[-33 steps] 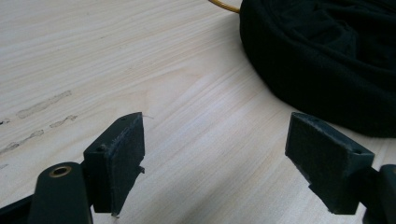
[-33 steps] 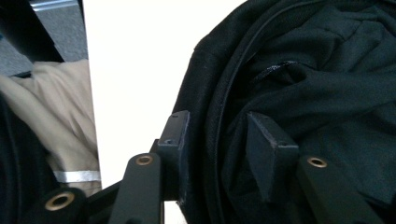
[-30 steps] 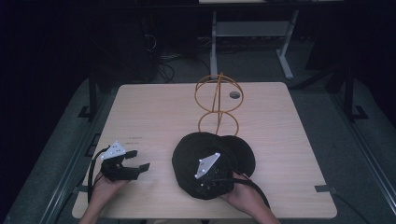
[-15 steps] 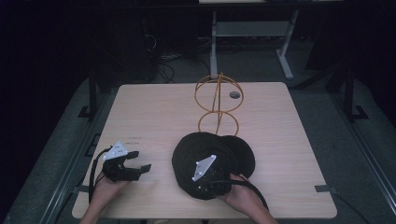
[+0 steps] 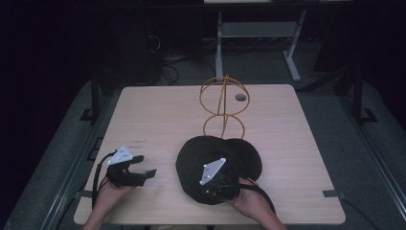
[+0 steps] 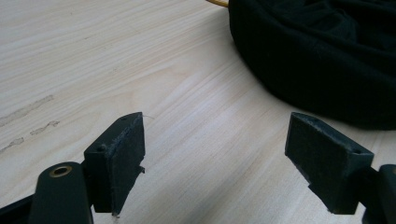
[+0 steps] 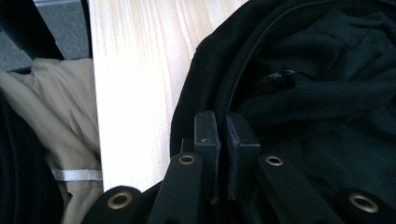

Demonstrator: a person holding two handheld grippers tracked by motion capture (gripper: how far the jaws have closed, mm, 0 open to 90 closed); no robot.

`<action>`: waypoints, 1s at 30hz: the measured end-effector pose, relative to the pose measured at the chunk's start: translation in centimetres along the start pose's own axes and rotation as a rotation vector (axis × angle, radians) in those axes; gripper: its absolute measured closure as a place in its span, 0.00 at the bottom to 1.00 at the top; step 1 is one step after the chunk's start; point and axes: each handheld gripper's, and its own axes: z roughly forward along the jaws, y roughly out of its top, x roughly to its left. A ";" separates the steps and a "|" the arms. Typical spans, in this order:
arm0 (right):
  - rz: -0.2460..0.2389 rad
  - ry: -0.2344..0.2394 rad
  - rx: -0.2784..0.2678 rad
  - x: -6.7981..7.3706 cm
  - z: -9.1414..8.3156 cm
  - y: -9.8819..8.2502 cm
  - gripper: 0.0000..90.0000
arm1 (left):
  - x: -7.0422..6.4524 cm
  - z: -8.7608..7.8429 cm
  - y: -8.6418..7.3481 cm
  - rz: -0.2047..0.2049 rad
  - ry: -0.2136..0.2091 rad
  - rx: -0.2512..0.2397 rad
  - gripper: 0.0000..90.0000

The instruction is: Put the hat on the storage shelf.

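**Black cap pinched at its rim by my right tool**

The black cap (image 5: 218, 165) lies on the near half of the surface (image 5: 158, 115), just in front of the gold wire stand (image 5: 223, 108). My right tool (image 7: 226, 140) has just been closing; its pads (image 7: 206, 135) now stand nearly together with the cap's edge clamped between them. From above, that tool (image 5: 221, 184) sits over the cap's near side, black on black, so its tips are hard to pick out there; only its grey plate stands out clearly. Folds of dark cloth hide the cap's inside.

My right hand (image 5: 249, 203) comes in from the bottom edge, behind the tool and cut off at the wrist. My left hand (image 5: 112, 191) rests low on the surface at the left, well apart from the cap. My left tool (image 6: 224, 158) has its pads wide apart, with bare wood between them; the cap's curved side lies beyond them, untouched.
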 end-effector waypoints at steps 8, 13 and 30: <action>0.032 0.012 -0.048 -0.4 -0.9 -0.3 0.94 | -0.2 0.2 0.1 0.005 -0.011 0.005 0.22; 0.032 0.007 -0.062 -0.5 -1.4 -0.2 0.94 | -0.6 0.3 0.2 0.010 -0.022 0.000 0.22; 0.078 0.011 -0.131 -1.5 -4.0 0.0 0.94 | -2.4 0.6 1.2 0.035 -0.076 -0.032 0.22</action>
